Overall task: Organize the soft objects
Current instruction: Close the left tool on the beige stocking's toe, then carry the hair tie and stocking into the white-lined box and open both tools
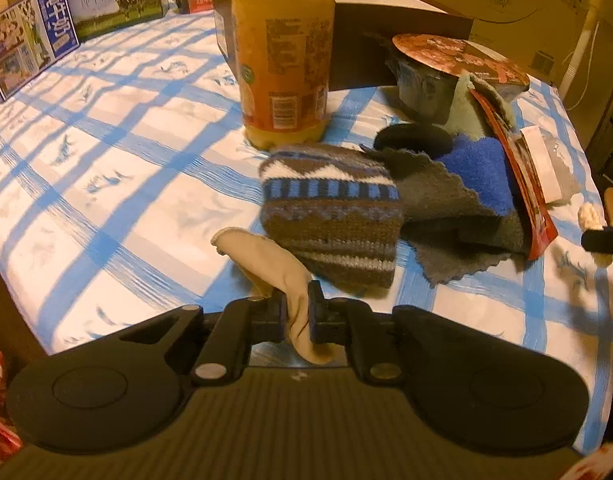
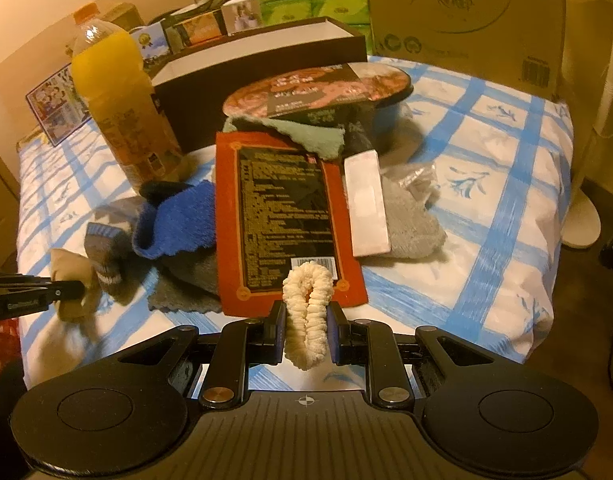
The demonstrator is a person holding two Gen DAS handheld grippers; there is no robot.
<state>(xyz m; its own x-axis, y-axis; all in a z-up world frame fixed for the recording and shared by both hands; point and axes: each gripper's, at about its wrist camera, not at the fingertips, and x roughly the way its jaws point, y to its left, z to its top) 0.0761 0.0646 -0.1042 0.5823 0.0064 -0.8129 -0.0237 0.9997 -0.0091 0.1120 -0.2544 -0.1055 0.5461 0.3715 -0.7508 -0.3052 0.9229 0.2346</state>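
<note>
My left gripper (image 1: 297,312) is shut on a beige cloth (image 1: 266,258) that trails onto the checked tablecloth. Just beyond it lie a patterned knit sock (image 1: 330,216), a grey cloth (image 1: 446,208) and a blue fuzzy sock (image 1: 482,172). My right gripper (image 2: 306,320) is shut on a cream scrunchie (image 2: 306,300), held above the table's near edge. In the right wrist view the blue sock (image 2: 178,220), a grey sock (image 2: 410,224), a mint cloth (image 2: 314,132) and the left gripper with the beige cloth (image 2: 70,280) show.
An orange juice bottle (image 1: 284,52) stands mid-table. A foil-lidded noodle bowl (image 2: 318,88) and a red packet (image 2: 282,216) sit among the cloths, with a white bar (image 2: 364,204). An open dark box (image 2: 266,68) is behind. Cartons line the far edge.
</note>
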